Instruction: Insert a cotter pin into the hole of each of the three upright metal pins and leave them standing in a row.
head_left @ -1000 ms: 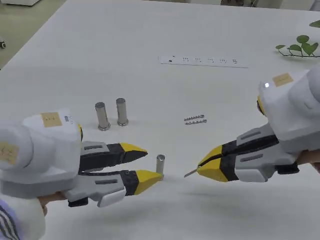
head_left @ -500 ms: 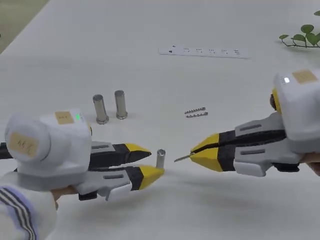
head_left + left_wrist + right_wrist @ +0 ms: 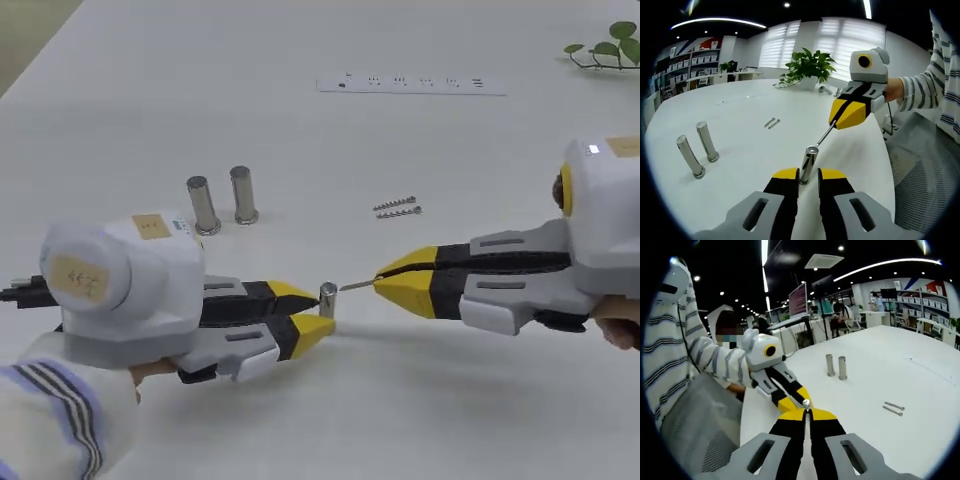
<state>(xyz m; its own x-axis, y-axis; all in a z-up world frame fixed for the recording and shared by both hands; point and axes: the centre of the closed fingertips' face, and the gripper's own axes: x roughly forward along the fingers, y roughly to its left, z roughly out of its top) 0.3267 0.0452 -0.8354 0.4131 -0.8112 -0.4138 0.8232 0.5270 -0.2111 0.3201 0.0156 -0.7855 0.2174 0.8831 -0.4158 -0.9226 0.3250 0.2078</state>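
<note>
The nearest metal pin [image 3: 327,298] is clamped upright in the left gripper [image 3: 318,312]. A cotter pin [image 3: 356,286] is pinched in the right gripper [image 3: 381,281], with its tip held just beside the pin's top. Farther back, two more pins [image 3: 203,205] are seen standing, with spare cotter pins [image 3: 397,208] laid nearby.

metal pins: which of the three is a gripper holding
The lone pin in front, clamped between the fingers of the left gripper, with the right gripper's cotter pin at its top. The other two stand together farther back, untouched.

Right gripper [image 3: 807,415] pinching cotter pin [image 3: 807,409], metal pin [image 3: 806,403] ahead
</note>
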